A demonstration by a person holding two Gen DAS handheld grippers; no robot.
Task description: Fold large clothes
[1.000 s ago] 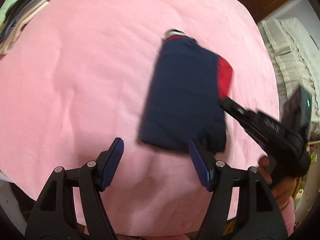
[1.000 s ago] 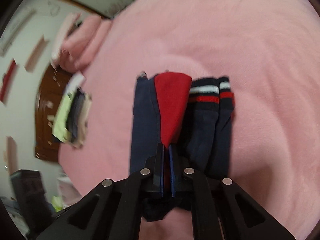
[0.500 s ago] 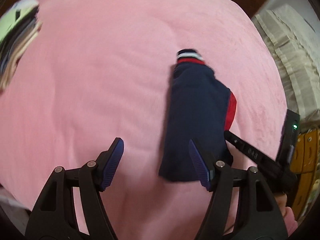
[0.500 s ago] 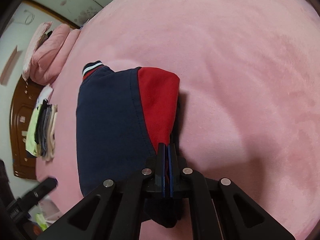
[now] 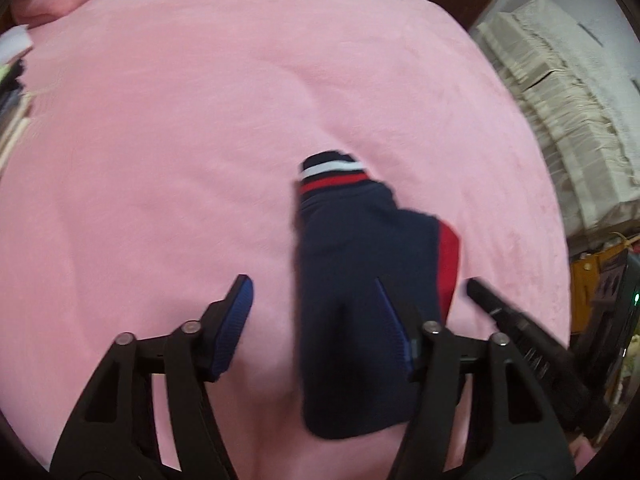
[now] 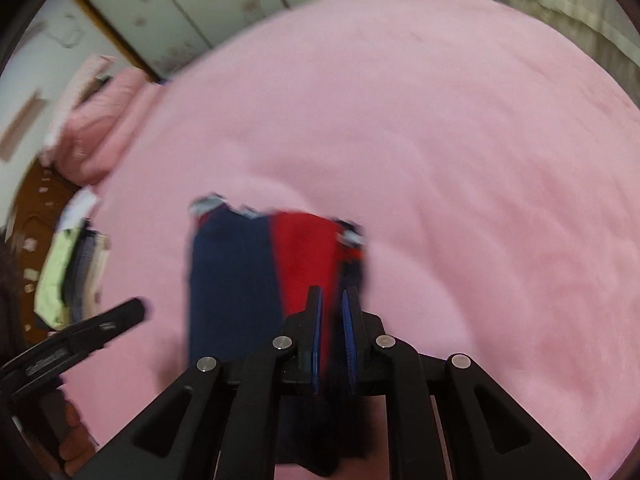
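— What's around your work?

— Off at the edge of the bed, a stack of folded clothes (image 6: 70,276) (a lime-green piece on the outside), and beyond it pink pillows (image 6: 100,136) against the headboard end. In your left wrist view a cream ruffled cover (image 5: 560,120) lies past the bed's far side, next to a yellow box (image 5: 592,284); both sit well apart from the garment.

— Does anything block you?

— Only your own tools. The folded navy-and-red sweater (image 5: 360,300) lies on the pink bedspread (image 5: 160,120), its striped cuff (image 5: 332,172) pointing away from you. Your left tongs (image 5: 320,324) are closing, spread over the sweater's near left edge: the right pad overlaps the navy cloth, the left pad is over bare bedspread, and neither presses on anything. Your right tongs (image 6: 332,336) are just starting to part, a narrow gap between the pads with the red panel's edge in it (motion blur keeps me from telling whether they still pinch it).

— And the room?

— Pale floral wardrobe doors (image 6: 224,4) behind the bed, and a dark brown wooden cabinet (image 6: 36,216).
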